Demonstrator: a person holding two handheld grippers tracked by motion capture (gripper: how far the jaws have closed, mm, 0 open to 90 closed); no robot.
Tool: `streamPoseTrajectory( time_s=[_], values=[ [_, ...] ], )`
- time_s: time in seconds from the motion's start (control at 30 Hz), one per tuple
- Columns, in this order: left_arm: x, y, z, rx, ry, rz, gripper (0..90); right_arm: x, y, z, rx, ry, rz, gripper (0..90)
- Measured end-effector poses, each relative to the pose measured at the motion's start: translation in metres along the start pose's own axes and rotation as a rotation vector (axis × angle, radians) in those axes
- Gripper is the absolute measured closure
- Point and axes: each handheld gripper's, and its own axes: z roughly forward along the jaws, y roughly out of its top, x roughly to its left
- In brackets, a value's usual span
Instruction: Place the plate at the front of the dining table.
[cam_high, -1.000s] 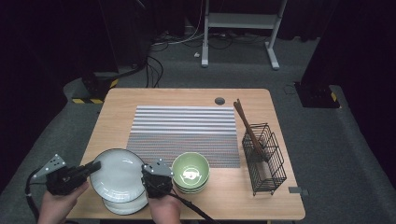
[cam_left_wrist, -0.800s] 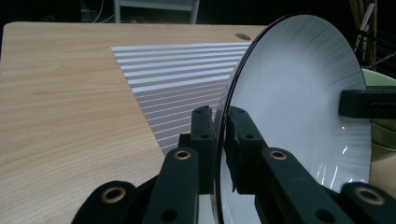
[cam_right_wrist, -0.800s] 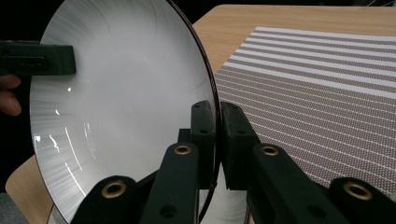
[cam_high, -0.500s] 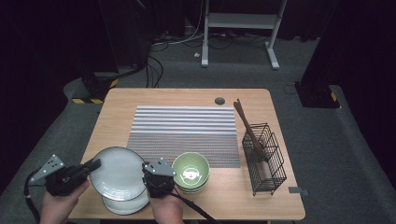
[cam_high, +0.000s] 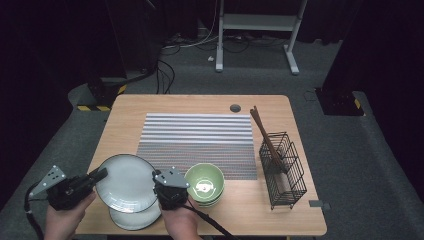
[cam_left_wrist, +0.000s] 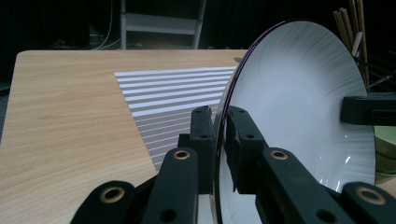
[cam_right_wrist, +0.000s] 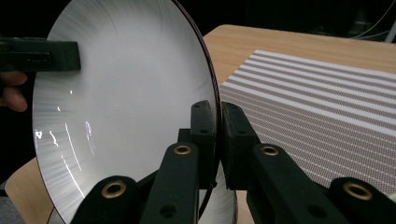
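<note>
A white plate (cam_high: 127, 181) with a dark rim is held tilted above the table's front left. My left gripper (cam_high: 101, 175) is shut on its left edge, and my right gripper (cam_high: 156, 178) is shut on its right edge. In the left gripper view the jaws pinch the plate (cam_left_wrist: 299, 102) at its rim, and the right gripper's jaw shows at the far edge. In the right gripper view the jaws clamp the plate (cam_right_wrist: 126, 93) the same way. A second white plate (cam_high: 135, 220) lies flat on the table under the lifted one.
A green bowl (cam_high: 204, 182) sits just right of my right gripper. A striped mat (cam_high: 195, 142) covers the table's middle. A black wire basket (cam_high: 283, 170) with brown chopsticks (cam_high: 262, 132) stands at the right. A small round hole (cam_high: 235, 108) is near the far edge.
The plate has tilted and lifted slightly between both grippers; both hands stay nearly in place.
</note>
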Motion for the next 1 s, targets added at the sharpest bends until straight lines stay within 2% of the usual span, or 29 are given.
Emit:
streamPoseTrajectory(
  time_s=[0.37,0.6,0.8,1.0],
  values=[
    [-0.010,0.006,0.003,-0.004,-0.004,0.018,81.3,-0.008,0.008,-0.008,-0.011,-0.002,-0.018,84.7],
    [-0.018,0.013,-0.001,-0.038,0.007,0.032,81.3,-0.012,0.016,-0.017,-0.046,0.023,-0.047,84.9],
    [-0.027,0.015,0.004,-0.027,0.013,0.041,81.8,-0.023,0.021,-0.019,-0.036,0.035,-0.072,84.9],
    [-0.031,0.025,0.007,-0.012,0.018,0.053,81.6,-0.031,0.027,-0.022,-0.051,0.057,-0.077,85.2]
  ],
)
